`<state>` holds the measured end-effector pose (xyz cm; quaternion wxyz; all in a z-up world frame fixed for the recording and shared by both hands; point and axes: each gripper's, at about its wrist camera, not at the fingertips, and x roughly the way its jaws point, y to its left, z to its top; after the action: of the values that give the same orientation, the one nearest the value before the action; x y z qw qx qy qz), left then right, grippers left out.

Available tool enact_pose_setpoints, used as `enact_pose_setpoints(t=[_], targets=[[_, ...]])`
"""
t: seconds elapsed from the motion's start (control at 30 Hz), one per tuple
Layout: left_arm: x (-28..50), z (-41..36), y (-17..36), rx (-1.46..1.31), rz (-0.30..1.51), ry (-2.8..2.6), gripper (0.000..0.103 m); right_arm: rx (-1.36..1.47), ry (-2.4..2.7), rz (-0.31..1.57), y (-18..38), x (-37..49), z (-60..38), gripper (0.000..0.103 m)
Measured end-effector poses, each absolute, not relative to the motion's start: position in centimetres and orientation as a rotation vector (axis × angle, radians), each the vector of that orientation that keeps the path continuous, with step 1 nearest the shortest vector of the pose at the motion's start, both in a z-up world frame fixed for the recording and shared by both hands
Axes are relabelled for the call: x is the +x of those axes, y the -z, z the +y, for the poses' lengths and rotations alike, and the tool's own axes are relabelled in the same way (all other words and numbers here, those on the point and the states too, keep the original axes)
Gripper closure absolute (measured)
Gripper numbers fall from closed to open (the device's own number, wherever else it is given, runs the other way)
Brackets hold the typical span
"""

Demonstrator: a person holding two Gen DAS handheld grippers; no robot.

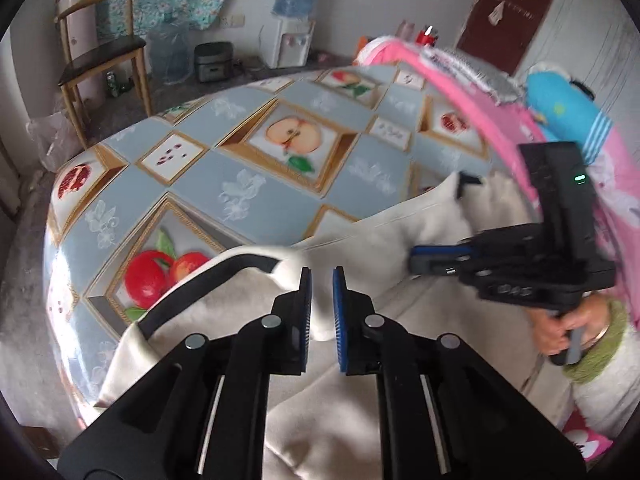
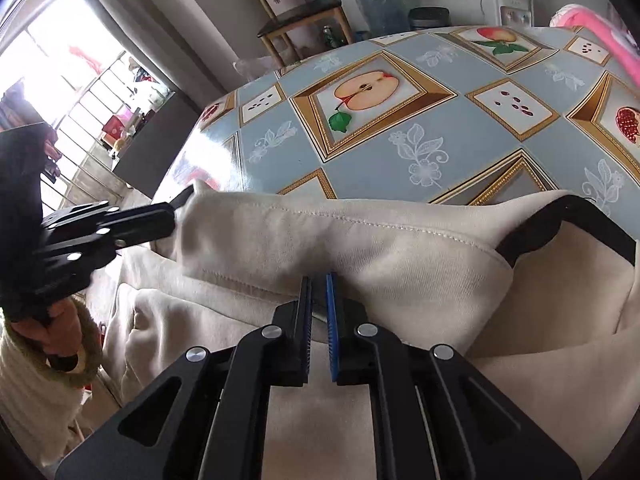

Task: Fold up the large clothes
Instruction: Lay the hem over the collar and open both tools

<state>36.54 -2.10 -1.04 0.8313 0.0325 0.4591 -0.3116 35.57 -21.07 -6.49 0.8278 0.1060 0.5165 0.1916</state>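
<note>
The cream garment (image 2: 360, 240) lies bunched on the desk (image 2: 460, 140), at the desk edge nearest me. My right gripper (image 2: 319, 280) has its jaws clamped on a fold of the cloth. My left gripper (image 1: 321, 276) pinches a ridge of the same garment between its jaws. A pink cloth (image 1: 460, 92) lies on the desk beyond it.
</note>
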Motion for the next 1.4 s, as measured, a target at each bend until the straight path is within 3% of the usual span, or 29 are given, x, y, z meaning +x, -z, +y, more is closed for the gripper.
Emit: enact_pose_setpoints(t=[0.13, 0.3, 0.6, 0.8, 1.03, 1.2, 1.4], targets=[[35.9, -4.3, 1.0, 0.088, 0.966, 0.719, 0.092, 0.21, -0.413, 1.094, 6.6, 35.6, -21.2, 0.096], [36.7, -7.8, 5.2, 0.254, 1.087, 0.645, 0.092, 0.11, -0.352, 1.087, 6.1, 35.2, -21.3, 0.098], [36.9, -7.2, 5.5, 0.243, 1.039, 0.665, 0.094, 0.018, -0.219, 1.076, 5.8, 35.2, -24.2, 0.099], [36.8, -6.8, 5.6, 0.216, 1.018, 0.676, 0.094, 0.057, -0.317, 0.976, 1.9, 34.6, -21.9, 0.096], [36.5, -5.8, 5.4, 0.179, 1.017, 0.669, 0.095, -0.003, -0.385, 1.027, 5.5, 36.6, -17.8, 0.095], [37.3, -4.4, 3.6, 0.134, 0.951, 0.641, 0.095, 0.012, -0.387, 1.028, 5.4, 36.2, -17.9, 0.095], [37.7, -5.2, 5.3, 0.252, 0.999, 0.584, 0.095, -0.008, -0.261, 0.985, 3.7, 35.2, -21.3, 0.093]])
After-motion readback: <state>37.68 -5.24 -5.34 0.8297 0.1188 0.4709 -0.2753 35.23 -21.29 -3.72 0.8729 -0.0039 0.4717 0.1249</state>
